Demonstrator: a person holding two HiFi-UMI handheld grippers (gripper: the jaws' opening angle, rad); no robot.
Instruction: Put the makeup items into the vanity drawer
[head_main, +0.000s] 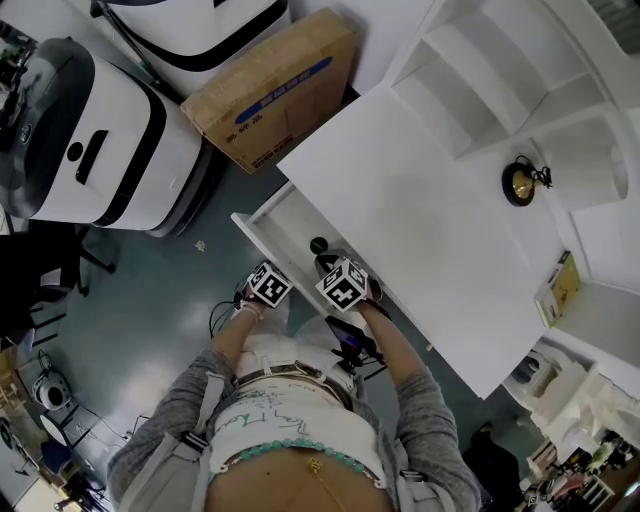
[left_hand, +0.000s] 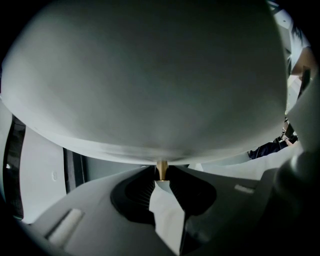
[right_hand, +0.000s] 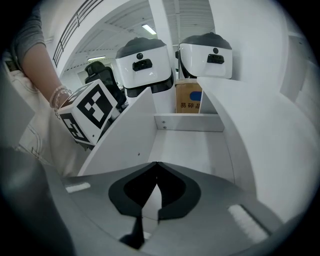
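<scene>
Left gripper clamped on small brass drawer knob. Right gripper jaws together, nothing held, pulled-out white vanity drawer at its 12 o'clock. Probably drawer-handling step. Next: move knob straight along runners.

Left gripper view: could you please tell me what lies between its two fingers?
A small brass knob on the white drawer front, pinched by the left gripper, as that view shows.

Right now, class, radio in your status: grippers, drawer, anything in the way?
Left gripper shut on drawer knob. Right gripper shut, empty, facing into open drawer. No obstruction seen.
</scene>
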